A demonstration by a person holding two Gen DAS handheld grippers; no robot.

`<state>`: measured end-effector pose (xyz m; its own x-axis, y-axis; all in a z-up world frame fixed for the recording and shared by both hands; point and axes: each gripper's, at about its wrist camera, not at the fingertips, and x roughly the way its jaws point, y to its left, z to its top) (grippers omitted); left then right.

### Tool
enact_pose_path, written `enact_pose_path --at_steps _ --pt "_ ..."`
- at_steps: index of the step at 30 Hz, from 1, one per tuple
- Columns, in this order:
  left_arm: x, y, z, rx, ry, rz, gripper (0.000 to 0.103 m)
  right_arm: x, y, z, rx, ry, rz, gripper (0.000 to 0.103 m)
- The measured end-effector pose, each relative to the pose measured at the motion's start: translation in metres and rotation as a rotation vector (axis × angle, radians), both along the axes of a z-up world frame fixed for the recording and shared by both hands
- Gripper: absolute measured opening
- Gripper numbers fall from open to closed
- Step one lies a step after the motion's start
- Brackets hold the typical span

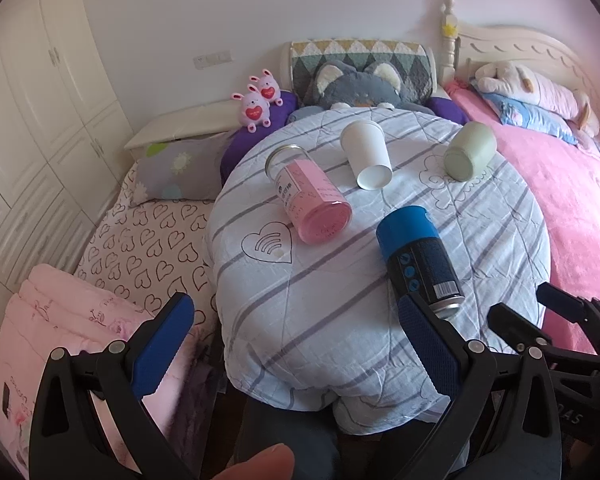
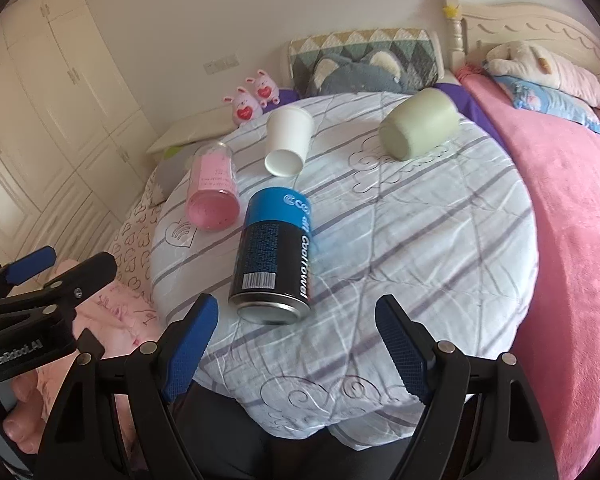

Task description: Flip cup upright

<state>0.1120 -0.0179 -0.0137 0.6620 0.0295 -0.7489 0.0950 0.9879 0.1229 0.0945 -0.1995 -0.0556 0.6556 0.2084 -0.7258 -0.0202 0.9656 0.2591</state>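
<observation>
Okay, I'm hovering the right gripper (image 2: 296, 344), jaws spread wide and holding nothing, just short of the blue can (image 2: 274, 252) lying on its side on the round table (image 2: 440, 248). The left gripper (image 1: 296, 336) is hanging equally open beside it. I'm thinking I should be straddling the can's body mid-length, squeezing squarely, then tipping it up away from the pink bottle (image 2: 214, 192).

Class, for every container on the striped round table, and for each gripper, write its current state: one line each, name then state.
Blue-and-black cylindrical can: on its side, base toward camera.
Pink glass jar: on its side.
White paper cup: on its side, base toward camera.
Pale green ceramic cup: on its side.
Left gripper: open, empty.
Right gripper: open, empty.
</observation>
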Motion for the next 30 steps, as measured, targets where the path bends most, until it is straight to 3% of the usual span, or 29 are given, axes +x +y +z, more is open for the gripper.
enact_pose_path --at_steps 30 --pt "-0.006 -0.033 -0.003 -0.013 0.046 -0.036 0.103 -0.025 -0.027 0.007 -0.034 -0.037 -0.074 0.082"
